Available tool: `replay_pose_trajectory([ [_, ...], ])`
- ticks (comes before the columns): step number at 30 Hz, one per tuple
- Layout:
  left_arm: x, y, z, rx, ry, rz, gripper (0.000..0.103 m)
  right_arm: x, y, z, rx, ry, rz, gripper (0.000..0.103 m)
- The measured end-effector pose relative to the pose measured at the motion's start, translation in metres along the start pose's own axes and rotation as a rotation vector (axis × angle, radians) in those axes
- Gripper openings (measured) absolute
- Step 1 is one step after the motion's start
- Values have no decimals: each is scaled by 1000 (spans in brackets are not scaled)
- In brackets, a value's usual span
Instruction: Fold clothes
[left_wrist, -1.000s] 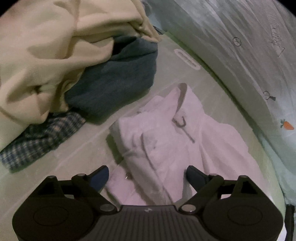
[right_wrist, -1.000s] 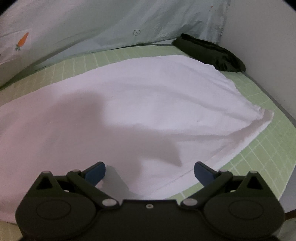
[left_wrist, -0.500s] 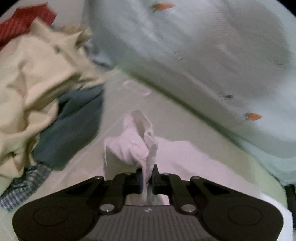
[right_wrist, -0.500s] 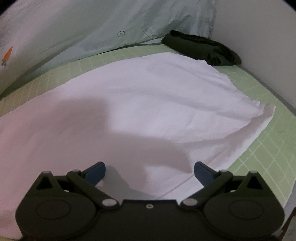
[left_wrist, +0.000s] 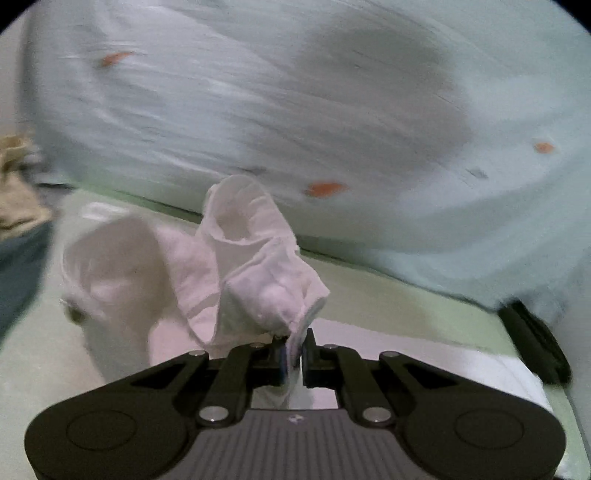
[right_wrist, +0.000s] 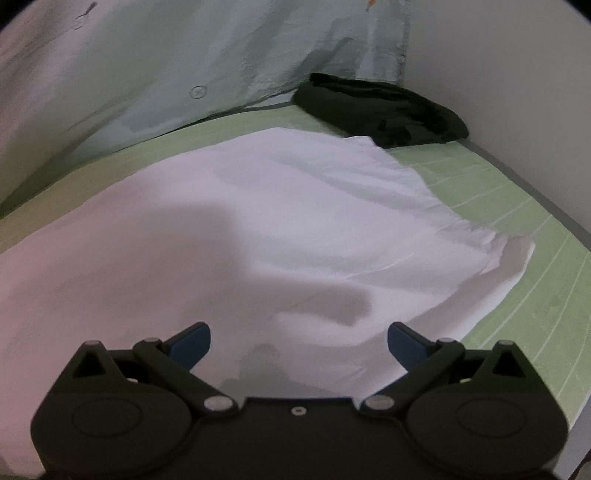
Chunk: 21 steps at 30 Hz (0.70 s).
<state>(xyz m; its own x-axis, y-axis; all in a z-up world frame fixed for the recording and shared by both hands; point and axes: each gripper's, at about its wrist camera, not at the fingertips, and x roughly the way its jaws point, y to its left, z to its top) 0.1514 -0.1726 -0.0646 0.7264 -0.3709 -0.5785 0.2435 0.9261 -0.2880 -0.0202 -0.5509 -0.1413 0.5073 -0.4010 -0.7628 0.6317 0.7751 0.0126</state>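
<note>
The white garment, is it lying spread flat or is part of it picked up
Partly picked up: the left gripper is shut on a bunched end of the white garment; the rest lies spread on the green mat.

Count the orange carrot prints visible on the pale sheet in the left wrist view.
3 orange carrot prints on the pale sheet: one upper left, one centre, just above the raised white garment, one far right. Motion blur and folds may hide more.

The light is dim and soft. The left wrist view is smeared by motion blur, most on the pale sheet (left_wrist: 295, 92) behind. In the right wrist view a broad grey shadow lies across the white cloth (right_wrist: 258, 229), which is sharper. Both views bend at the edges, with dark corners.
</note>
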Motion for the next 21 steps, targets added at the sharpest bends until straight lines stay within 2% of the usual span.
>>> replay_pose_trajectory([
  [2,21,-27,-18,21,84,-26,10,5,-11,4,7,-3,0,103],
  [5,65,-58,-48,58,277,-27,23,14,-25,11,18,-12,-9,103],
  [8,79,-74,-64,161,402,-53,27,21,-33,15,51,-20,-4,103],
  [11,66,-76,-56,182,353,-97,48,32,-35,19,67,-17,-6,103],
  [13,57,-73,-47,183,312,-109,49,38,-33,21,72,-10,-5,103],
  [20,26,-50,-18,155,205,-14,50,53,-20,16,24,31,-2,103],
  [21,21,-46,-15,140,198,-22,50,55,-20,15,15,37,-1,103],
])
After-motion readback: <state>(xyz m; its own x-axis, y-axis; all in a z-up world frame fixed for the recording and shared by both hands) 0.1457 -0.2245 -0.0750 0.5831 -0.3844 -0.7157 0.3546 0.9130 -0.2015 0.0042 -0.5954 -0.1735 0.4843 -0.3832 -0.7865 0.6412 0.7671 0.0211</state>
